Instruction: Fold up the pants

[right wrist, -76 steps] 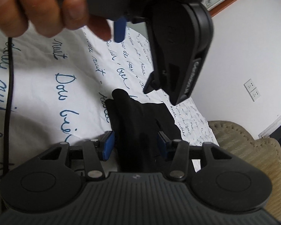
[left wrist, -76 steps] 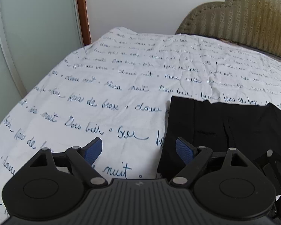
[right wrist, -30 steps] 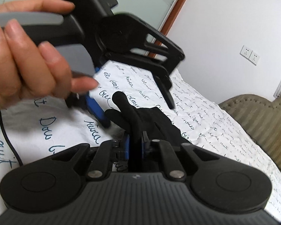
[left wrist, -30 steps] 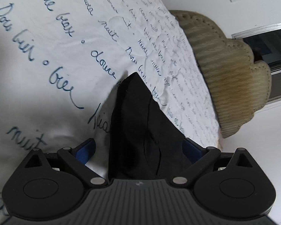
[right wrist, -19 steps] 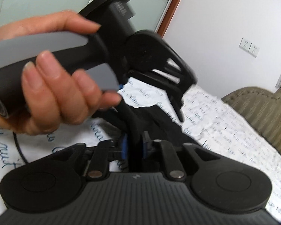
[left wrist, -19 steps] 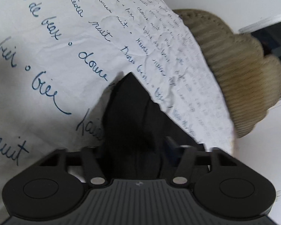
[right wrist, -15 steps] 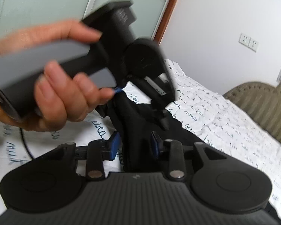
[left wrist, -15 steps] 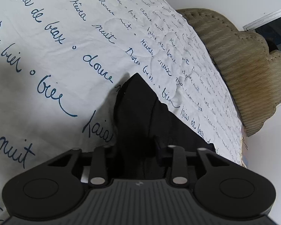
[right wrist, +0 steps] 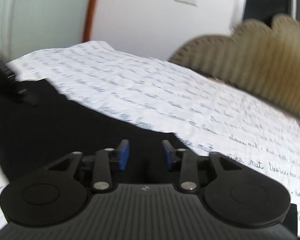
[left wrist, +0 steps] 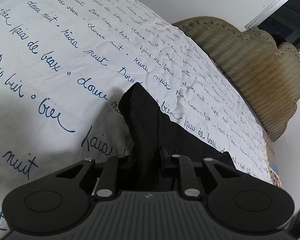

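Pants (left wrist: 148, 120): plain black, no pattern visible; same black in right wrist view (right wrist: 70, 120), blurred there.

Sheet (left wrist: 70, 50): white w/ dark blue cursive script in slanting rows, small blue ring dots btwn words; runs to all edges of bed. Right view (right wrist: 170, 92) blurs the script to faint blue-grey streaks.

Headboard (left wrist: 260, 66): olive-tan, fine zigzag weave, scalloped top edge; along far edge of bed.

Left gripper (left wrist: 146, 158): matte black body, silver pivot pins.

Right gripper (right wrist: 146, 156): black body, ribbed dark grey centre, bright blue pads (right wrist: 123, 156).

Wall (right wrist: 150, 20): white. Door frame (right wrist: 90, 10): reddish brown; panel beside it pale green.
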Demonstrator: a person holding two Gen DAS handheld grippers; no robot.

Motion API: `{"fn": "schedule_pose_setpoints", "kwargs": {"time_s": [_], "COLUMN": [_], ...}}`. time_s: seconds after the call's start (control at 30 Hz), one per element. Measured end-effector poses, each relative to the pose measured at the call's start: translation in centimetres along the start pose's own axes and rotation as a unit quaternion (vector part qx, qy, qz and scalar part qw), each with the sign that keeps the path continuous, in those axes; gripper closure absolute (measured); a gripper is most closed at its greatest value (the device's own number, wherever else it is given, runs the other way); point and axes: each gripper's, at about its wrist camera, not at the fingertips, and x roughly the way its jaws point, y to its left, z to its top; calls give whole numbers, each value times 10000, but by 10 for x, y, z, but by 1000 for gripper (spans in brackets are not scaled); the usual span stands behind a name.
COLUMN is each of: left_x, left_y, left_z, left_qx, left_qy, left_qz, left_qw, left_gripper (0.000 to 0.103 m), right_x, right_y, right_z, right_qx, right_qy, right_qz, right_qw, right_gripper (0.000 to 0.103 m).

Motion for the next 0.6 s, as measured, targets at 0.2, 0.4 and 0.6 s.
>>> {"fn": "schedule_pose_setpoints", "kwargs": {"time_s": [0.2,0.4,0.6], "left_x": [-2,-5,-9], "left_y": [-3,-14,-23], "left_z": [-2,-5,-6], "left_qx": [91,257,337], "left_qy": [-37,-142,-253], "left_qz": [73,190,240], "left_qw": [9999,9994,9988], "left_gripper": [84,84,84], "right_x": [58,95,40], "right_y": [-23,-26,-26], "right_z": [10,9,6], "right_qx": [-94,-113,77], "right_qy": [613,919,596], "right_qz": [-6,46,444], "right_qw": [9981,9957,9972], "right_gripper": [92,92,91]}}
